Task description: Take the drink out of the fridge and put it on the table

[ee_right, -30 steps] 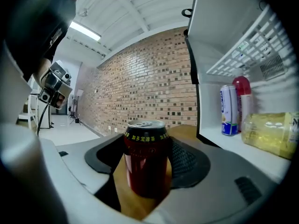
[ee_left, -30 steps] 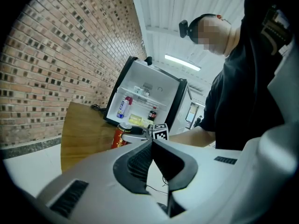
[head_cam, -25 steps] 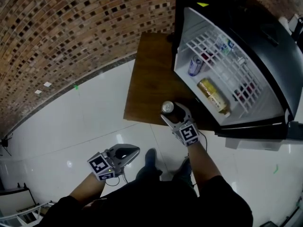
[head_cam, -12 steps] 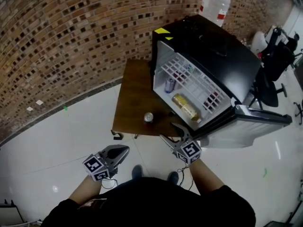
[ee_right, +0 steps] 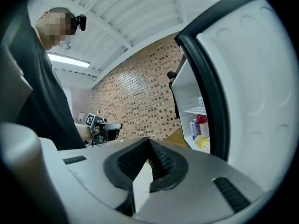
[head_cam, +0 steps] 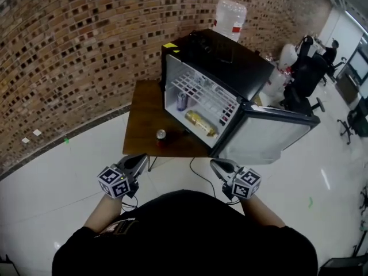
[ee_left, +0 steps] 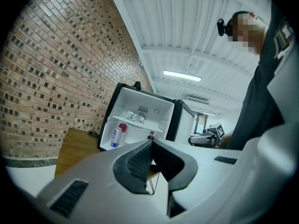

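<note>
On the wooden table (head_cam: pixel 137 132), near its front edge, the drink can (head_cam: pixel 161 134) stands upright with its long axis vertical. Silver top, dark red body, nothing touching it. The open fridge (head_cam: pixel 230 68) is just beside it to the right and appears to sit on the same table.

Left tool (head_cam: pixel 137 162): jaws closed tip to tip, ribbed dark pads meeting, nothing between them. Right tool (head_cam: pixel 221 165): jaws likewise closed, empty. Both are held low in front of the person, well apart from the can.

Key relation: the can lies ahead of both tools, forward and slightly right of the left tool, which is the nearer one. The right tool sits near the free corner of the fridge door (head_cam: pixel 261 140), which is swung wide toward the person's right.

Materials:
- Table: matte brown wood, thin legs.
- Fridge: black casing, white moulded liner, white wire shelf (head_cam: pixel 201 94).
- Inside the fridge: a blue-and-white can (head_cam: pixel 181 101) upright and a yellow bottle (head_cam: pixel 200 123) lying on its side.
- Floor (head_cam: pixel 69 177): glossy white.
- Wall (head_cam: pixel 75 45): rough brick.

Judgement: placement looks done. If anything remains it is the door, and the right tool is better placed for that.
</note>
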Available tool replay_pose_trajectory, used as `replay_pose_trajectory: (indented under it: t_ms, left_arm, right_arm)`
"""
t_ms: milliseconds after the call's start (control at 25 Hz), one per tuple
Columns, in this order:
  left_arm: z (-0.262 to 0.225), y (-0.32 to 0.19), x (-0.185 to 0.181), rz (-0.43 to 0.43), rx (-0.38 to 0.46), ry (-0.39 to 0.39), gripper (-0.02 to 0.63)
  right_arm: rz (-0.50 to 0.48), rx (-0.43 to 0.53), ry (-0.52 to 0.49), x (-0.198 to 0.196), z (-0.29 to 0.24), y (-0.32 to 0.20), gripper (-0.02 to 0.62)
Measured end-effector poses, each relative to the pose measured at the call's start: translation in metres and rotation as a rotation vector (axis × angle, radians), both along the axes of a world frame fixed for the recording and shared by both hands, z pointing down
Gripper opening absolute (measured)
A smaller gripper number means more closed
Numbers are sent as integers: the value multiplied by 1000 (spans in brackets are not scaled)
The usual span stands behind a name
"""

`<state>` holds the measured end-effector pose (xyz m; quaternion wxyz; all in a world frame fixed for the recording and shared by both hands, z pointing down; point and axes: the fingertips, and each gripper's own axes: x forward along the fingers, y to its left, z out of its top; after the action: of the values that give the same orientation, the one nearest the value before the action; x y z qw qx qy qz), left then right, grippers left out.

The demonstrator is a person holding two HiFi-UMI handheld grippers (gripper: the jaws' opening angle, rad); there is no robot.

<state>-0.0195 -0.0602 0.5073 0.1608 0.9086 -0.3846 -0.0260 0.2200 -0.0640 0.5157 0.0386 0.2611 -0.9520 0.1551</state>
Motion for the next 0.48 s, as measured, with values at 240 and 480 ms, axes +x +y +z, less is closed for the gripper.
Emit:
replay_pose_trajectory:
  t_ms: [240,480]
  left_arm:
    - [9,9,34,46,-23,-50,-6]
    - [4,8,49,66,-17,-56,-6]
  right_arm:
    - [86,-34,11,40,18,12,-6]
    - [103,-23,3,53,10,6,-5]
